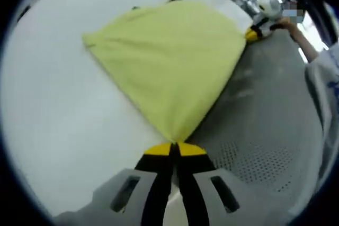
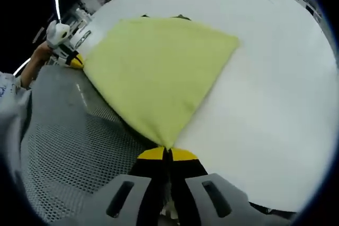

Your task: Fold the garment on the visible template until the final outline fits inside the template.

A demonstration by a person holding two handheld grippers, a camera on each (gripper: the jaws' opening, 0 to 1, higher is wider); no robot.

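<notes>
No lettering, label, brand mark or number can be read anywhere in either the left gripper view or the right gripper view. The yellow-green garment [image 1: 169, 67] carries no legible print or tag, and the white table [image 2: 275, 78] around it bears only a thin dark line beyond the garment, not writing.

White table [image 1: 47, 104]: bare surface open on the far sides of the yellow-green garment [image 1: 169, 62]. Near edge: garment overhangs toward grey perforated floor [image 1: 265, 146]; open passage there. Garment's near corners occupied by left gripper [image 1: 175, 149] and right gripper [image 2: 167, 153], both clamped
</notes>
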